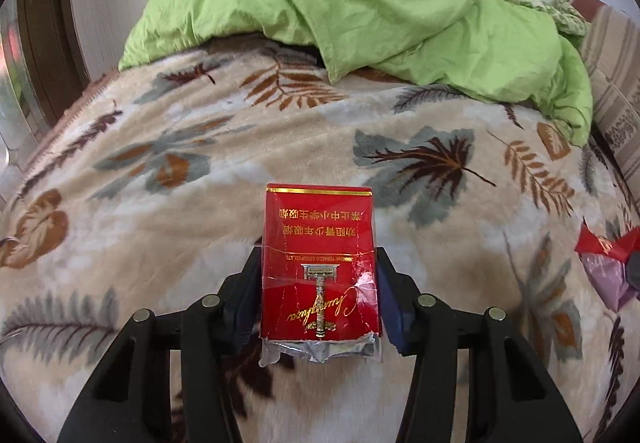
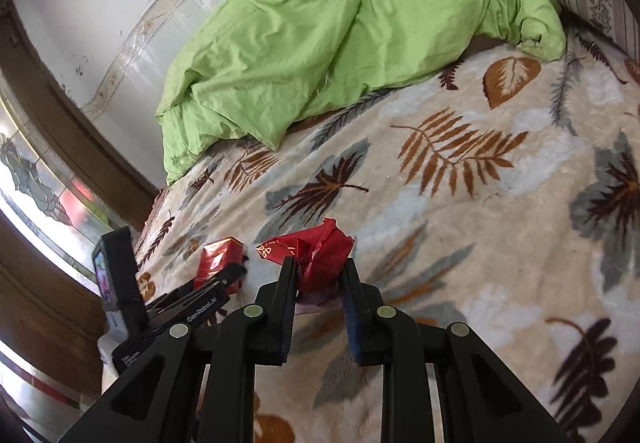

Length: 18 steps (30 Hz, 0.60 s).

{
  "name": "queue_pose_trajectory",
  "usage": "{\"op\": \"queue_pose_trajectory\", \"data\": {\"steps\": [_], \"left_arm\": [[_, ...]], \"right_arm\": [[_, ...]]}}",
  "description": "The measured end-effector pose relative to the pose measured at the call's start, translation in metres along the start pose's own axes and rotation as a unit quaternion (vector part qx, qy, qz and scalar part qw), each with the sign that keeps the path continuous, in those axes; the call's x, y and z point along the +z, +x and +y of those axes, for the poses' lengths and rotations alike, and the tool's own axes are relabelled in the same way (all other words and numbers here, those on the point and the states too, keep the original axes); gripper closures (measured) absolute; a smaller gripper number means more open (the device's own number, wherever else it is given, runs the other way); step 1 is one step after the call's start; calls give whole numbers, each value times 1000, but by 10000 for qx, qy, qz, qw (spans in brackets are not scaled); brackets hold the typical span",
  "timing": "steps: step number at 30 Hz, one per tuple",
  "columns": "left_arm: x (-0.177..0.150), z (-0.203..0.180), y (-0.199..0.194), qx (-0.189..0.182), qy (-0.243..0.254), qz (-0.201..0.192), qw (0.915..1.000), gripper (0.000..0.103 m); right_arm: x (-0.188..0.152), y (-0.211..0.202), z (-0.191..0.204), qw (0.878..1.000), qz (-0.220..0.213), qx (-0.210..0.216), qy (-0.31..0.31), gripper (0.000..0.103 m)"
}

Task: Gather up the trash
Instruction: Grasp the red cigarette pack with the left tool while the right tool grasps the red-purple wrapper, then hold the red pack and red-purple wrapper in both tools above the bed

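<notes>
A red cigarette pack (image 1: 320, 243) with gold print and a torn foil end sits between the fingers of my left gripper (image 1: 319, 259), both pads pressed against its sides, just above the leaf-patterned blanket (image 1: 160, 147). In the right wrist view my right gripper (image 2: 319, 263) is shut on a crumpled red wrapper (image 2: 320, 255), with a bit of pink plastic under it. That same wrapper (image 1: 600, 247) shows at the right edge of the left wrist view. The left gripper (image 2: 224, 275) with the cigarette pack (image 2: 218, 255) appears to the left of my right one.
A rumpled green quilt (image 1: 360, 3) lies heaped at the far side of the bed. A striped pillow (image 1: 616, 83) lies at the right. A white wall (image 2: 100, 3), a brown wooden frame (image 2: 60, 123) and a patterned glass panel (image 2: 36, 187) border the bed's left side.
</notes>
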<state>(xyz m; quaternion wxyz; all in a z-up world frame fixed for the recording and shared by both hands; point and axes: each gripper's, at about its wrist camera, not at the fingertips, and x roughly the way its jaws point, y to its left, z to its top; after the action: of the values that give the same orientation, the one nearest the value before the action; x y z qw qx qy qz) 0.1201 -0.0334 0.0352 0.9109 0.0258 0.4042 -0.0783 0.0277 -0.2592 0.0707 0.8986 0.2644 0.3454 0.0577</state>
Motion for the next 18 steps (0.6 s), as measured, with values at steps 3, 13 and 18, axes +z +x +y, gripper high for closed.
{"op": "queue_pose_trajectory", "data": {"steps": [3,13,18], "left_arm": [[-12,-5,-38,68,111,-307,9994,52],[-76,-26,-138,239,481,-998,9936,52],[-101,-28,-161,223,540,-1014,9931,52]], "right_arm": [[-14,-18,5,9999,-89,-15,-63,81],[-67,-77,23,9986,-357,-81,-382,81],[-90,-100,28,9978,-438,-102,-486,81]]}}
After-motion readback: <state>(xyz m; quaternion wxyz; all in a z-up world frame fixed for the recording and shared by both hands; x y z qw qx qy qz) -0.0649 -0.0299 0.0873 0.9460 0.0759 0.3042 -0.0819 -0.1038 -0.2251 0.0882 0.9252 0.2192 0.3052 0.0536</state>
